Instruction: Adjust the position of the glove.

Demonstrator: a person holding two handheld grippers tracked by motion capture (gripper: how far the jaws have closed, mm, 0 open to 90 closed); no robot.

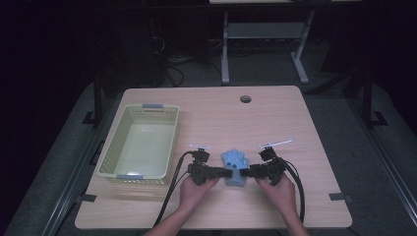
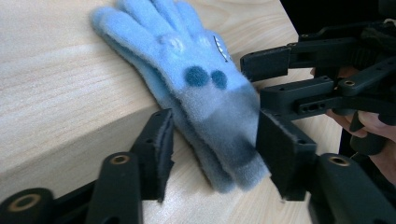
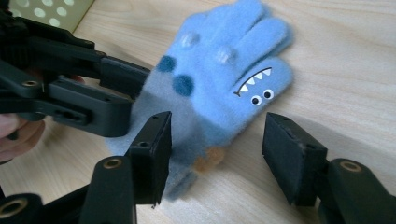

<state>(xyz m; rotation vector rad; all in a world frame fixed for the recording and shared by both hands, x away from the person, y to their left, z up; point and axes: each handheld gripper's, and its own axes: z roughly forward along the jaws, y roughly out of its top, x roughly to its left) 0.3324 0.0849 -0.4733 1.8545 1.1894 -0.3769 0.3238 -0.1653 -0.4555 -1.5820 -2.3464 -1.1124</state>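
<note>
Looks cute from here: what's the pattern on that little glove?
The glove is light blue with dark blue dots and a toothy shark face on the thumb; the right gripper view shows it best.

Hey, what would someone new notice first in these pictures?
A fuzzy light-blue glove with a toothy monster face lies near the wooden table's front middle. The left gripper and right gripper straddle its cuff from either side. A pale green plastic basket sits left.

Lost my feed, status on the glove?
Left tongs astride cuff, right tongs open at its other side. Blue glove flat on table. Nothing in the way.
</note>
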